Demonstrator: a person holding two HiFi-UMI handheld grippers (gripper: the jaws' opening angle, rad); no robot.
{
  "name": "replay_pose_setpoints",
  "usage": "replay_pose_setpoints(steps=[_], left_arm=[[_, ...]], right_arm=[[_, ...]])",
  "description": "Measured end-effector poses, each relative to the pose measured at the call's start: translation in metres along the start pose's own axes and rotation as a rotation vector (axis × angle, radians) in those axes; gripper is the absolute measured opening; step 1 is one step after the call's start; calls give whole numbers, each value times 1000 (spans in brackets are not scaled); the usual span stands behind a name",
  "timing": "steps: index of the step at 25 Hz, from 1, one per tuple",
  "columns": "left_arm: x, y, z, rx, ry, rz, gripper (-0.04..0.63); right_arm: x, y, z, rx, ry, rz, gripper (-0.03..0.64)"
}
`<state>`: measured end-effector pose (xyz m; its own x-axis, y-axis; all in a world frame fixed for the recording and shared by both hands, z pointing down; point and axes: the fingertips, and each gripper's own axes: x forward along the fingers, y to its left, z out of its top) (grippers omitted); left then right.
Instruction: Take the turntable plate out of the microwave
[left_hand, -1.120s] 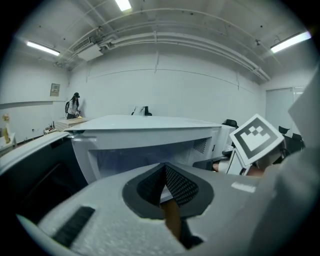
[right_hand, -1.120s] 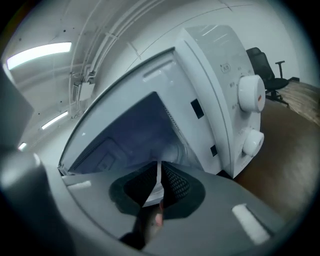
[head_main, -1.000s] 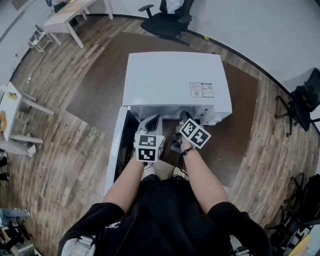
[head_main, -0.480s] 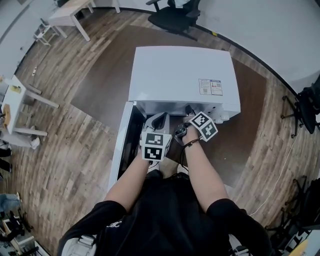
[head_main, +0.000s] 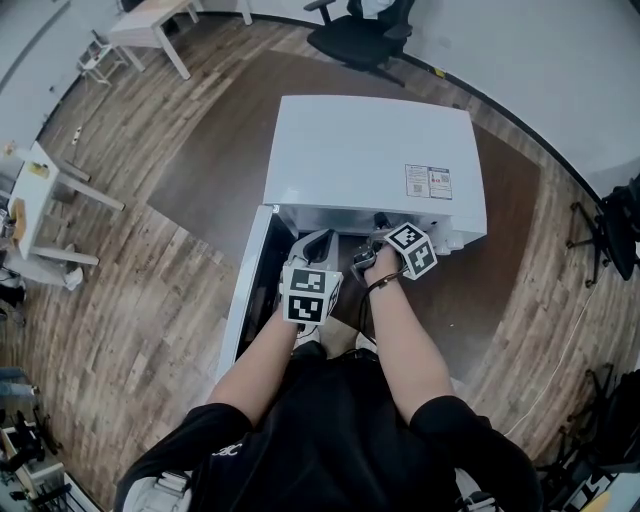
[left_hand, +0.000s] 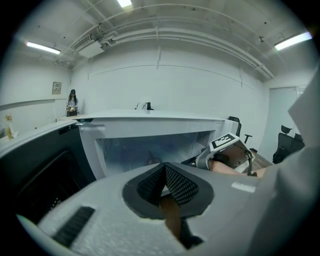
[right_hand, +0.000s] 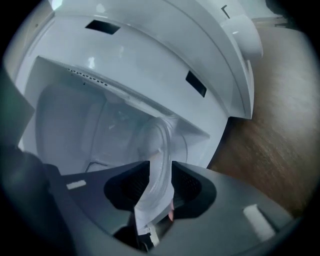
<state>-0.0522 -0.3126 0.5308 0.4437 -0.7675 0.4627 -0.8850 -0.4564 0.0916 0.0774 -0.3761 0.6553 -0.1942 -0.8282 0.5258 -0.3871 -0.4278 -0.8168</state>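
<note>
The microwave door was open at 9 o'clock. The plate was not out yet. Its rim sat loose between the right gripper jaws, which had just been opening. The left gripper was closed on nothing.

Microwave on dark brown surface

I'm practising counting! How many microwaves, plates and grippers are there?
Microwave: 1
Plate: 1
Hand-held grippers: 2. The left hand-held gripper is shut. The right hand-held gripper has just been opening its jaws, with the plate between them.
Total: 4
</note>
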Motion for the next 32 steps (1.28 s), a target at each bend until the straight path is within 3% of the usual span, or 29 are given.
replay_pose_setpoints(steps=[9,19,23,32], left_arm=[[5,0,-9,-23,24,-5,9],[7,1,-15,-40,45,-1,9],[8,2,-19,-39,53,4,9],[5,15,-26,-82,67,29,9]], right_arm=[[6,0,2,58,-26,-27,107],[7,9,-8,188,8,172,76],[12,17,-15,155,22,234,91],[19,24,-16,71,35,187,41]])
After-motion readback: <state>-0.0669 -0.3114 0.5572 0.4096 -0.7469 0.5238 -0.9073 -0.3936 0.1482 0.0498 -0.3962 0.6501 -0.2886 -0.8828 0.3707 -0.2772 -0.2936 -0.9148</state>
